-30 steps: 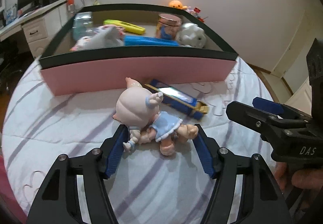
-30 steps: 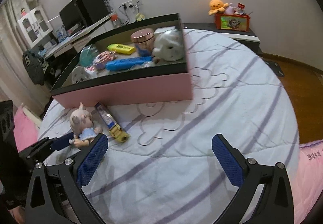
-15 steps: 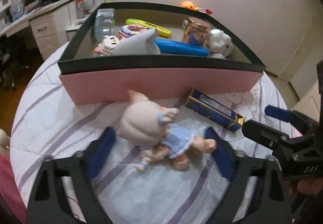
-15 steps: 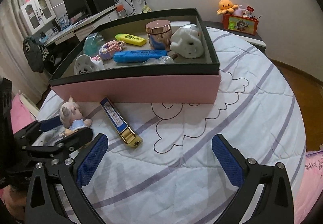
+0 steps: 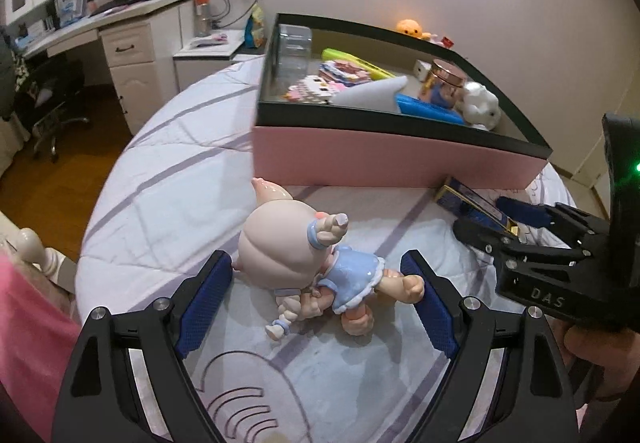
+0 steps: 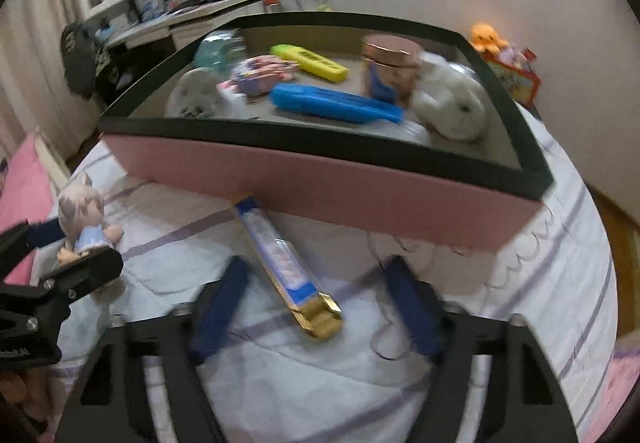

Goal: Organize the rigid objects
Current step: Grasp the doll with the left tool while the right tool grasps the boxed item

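Observation:
A doll point(image 5: 316, 267) in a blue dress lies on the striped bedsheet, between the open fingers of my left gripper point(image 5: 320, 291), which do not touch it. It also shows at the left of the right wrist view point(image 6: 86, 219). A blue and gold box point(image 6: 288, 267) lies in front of the pink storage box point(image 6: 320, 183). My right gripper point(image 6: 316, 307) is open and straddles the gold end of the box; it shows in the left wrist view point(image 5: 500, 219) over the same box point(image 5: 472, 199).
The pink box point(image 5: 380, 155) with a black rim holds a yellow marker point(image 6: 312, 61), a blue case point(image 6: 336, 105), a copper-lidded jar point(image 6: 390, 63), a white plush point(image 6: 452, 103) and other toys. A desk point(image 5: 120, 39) and office chair point(image 5: 48, 99) stand far left.
My right gripper has moved forward and left to straddle the blue and gold box, its jaws narrower. My left gripper has swung so the pink box sits further right; the doll stays between its fingers.

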A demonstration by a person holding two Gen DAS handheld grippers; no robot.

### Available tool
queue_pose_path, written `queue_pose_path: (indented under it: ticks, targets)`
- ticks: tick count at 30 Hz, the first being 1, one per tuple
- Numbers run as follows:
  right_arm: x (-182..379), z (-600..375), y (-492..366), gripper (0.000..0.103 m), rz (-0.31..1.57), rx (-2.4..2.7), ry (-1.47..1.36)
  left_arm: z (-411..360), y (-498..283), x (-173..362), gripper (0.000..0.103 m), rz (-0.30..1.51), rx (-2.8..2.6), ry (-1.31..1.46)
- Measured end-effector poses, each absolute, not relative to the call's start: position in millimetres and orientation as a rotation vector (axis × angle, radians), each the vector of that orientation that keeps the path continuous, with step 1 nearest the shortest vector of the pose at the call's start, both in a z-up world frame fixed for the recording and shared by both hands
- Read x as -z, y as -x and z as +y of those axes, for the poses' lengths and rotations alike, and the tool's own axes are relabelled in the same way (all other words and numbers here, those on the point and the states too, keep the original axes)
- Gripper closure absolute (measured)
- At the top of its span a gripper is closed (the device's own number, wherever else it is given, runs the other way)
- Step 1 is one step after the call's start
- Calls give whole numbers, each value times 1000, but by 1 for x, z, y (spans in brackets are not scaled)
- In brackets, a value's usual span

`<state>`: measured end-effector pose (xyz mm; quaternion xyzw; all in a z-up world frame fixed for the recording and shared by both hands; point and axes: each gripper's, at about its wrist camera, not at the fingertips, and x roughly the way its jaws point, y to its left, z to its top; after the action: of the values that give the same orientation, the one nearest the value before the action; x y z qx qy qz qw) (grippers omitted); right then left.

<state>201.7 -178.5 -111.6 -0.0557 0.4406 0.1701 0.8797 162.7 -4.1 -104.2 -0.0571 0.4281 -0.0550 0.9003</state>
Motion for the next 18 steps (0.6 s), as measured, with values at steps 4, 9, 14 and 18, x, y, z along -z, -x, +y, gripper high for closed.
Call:
queue_pose_path:
  ticks: [4,9,14,18]
  targets:
    - [107,-174,-193,88,924,-416,117,-1,-161,101,16,877,118,130]
    - [92,-186,-181,88,901,-431,44,-6,-161,93,16,856,129,128]
    - [63,-196,-176,88,843,-440,2,-6,-163,76,16,818,139,125]
    - [36,-203,-182,88,781,-435,-11,-9,-172,57,16,772,150,111]
